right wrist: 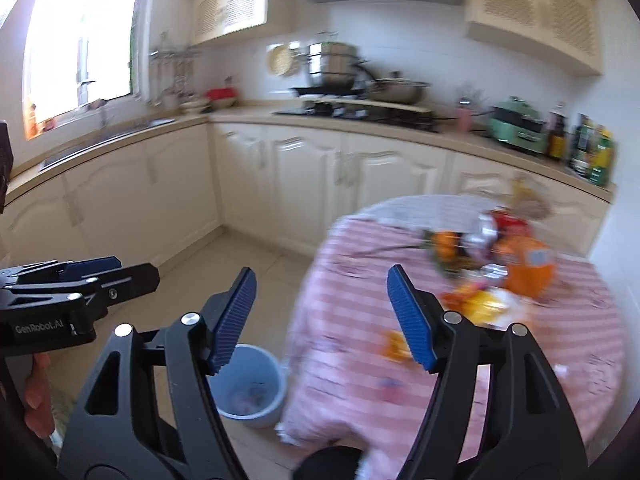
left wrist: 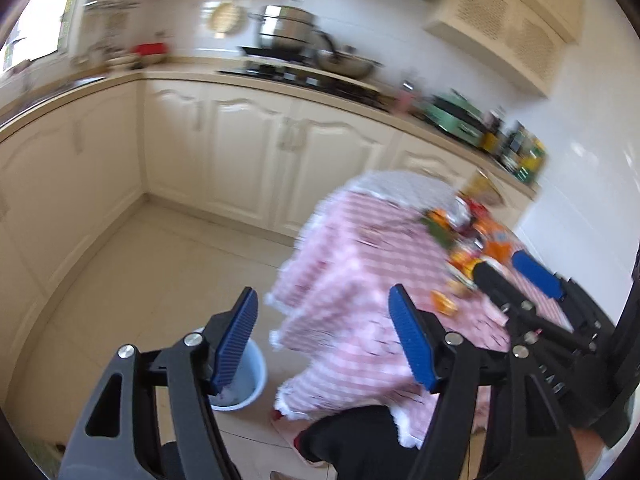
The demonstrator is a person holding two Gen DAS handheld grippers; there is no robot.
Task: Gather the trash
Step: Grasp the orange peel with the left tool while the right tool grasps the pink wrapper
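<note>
Both grippers hang in the air above a kitchen floor, and both have their blue jaws spread wide with nothing between them. The left gripper (left wrist: 322,338) points down toward the edge of a round table with a pink checked cloth (left wrist: 360,264). The trash (left wrist: 468,240) is a blurry heap of orange, yellow and red wrappers on the far right part of that table, well past the left jaws and off to their right. One small orange scrap (left wrist: 443,303) lies alone on the cloth, just to the right of the right-hand blue pad. The right gripper (right wrist: 322,318) looks at the same table from a bit further back. From there the heap (right wrist: 516,260) sits up and to the right of its jaws, not between them. A pale blue bucket (right wrist: 252,386) stands on the floor beside the table, low and near the left-hand pad.
</note>
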